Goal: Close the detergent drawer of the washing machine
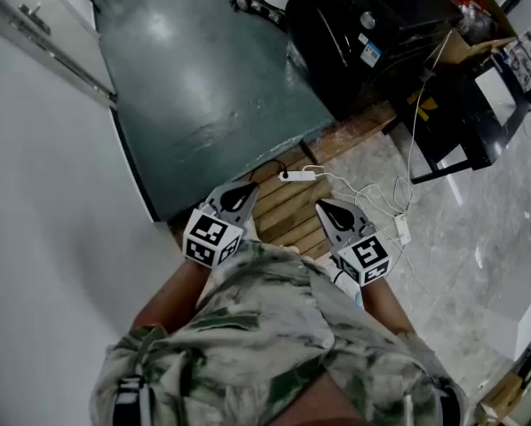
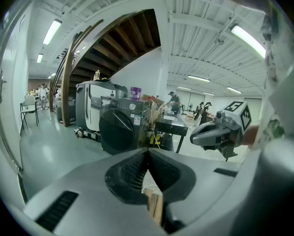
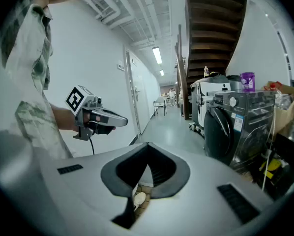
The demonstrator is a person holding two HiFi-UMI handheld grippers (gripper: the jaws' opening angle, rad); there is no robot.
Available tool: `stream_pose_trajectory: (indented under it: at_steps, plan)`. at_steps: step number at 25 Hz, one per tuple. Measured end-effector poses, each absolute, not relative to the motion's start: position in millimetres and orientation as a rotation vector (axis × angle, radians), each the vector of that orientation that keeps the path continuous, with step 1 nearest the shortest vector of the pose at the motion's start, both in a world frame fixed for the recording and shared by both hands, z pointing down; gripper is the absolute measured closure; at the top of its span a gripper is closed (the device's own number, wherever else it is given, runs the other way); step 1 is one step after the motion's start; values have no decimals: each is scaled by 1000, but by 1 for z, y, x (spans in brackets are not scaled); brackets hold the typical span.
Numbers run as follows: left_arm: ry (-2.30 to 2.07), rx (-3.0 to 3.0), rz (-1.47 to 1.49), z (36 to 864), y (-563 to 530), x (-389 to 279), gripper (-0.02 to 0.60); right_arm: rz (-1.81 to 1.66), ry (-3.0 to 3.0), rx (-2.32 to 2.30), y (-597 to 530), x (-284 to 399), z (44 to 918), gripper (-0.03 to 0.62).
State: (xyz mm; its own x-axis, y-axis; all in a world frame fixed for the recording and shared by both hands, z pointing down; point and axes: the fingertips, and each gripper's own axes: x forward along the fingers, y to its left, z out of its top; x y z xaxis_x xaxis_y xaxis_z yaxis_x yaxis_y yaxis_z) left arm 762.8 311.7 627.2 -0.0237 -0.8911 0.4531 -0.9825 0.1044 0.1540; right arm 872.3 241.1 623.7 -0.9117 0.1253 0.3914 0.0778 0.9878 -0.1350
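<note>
Contact is made with nothing. The left claw (image 2: 148,154) is seen pressed together, with no object between its jaws, and the right claw (image 3: 148,163) is likewise pressed together and empty. Both are held low at the person's waist, side by side but apart, and are tilted slightly downward over wooden slats (image 1: 292,209). A white power strip (image 1: 298,176) is laid just beyond the slats. The dark washing machine (image 3: 233,127) is set well apart from both claws, ahead and to the right across the green floor (image 1: 203,69), beside a black bench (image 1: 461,122).
</note>
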Motion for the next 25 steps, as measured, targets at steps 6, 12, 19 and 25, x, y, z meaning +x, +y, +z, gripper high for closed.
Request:
stream_pose_trajectory:
  at_steps: [6,12,19,25]
  plan:
    - [-1953,1817,255,634,314,724,558,138,-2698,-170,245,831,628,574]
    - [-1954,1818,216,638,316,667,558,125,-2682,-203,250,769,631,574]
    - [-1942,1825,210,631,335,568,558,104,-2673,-217,269,658,621,568]
    - [-1947,1813,235,583,375,481,558,95,-2679,-171,287,559,572,509]
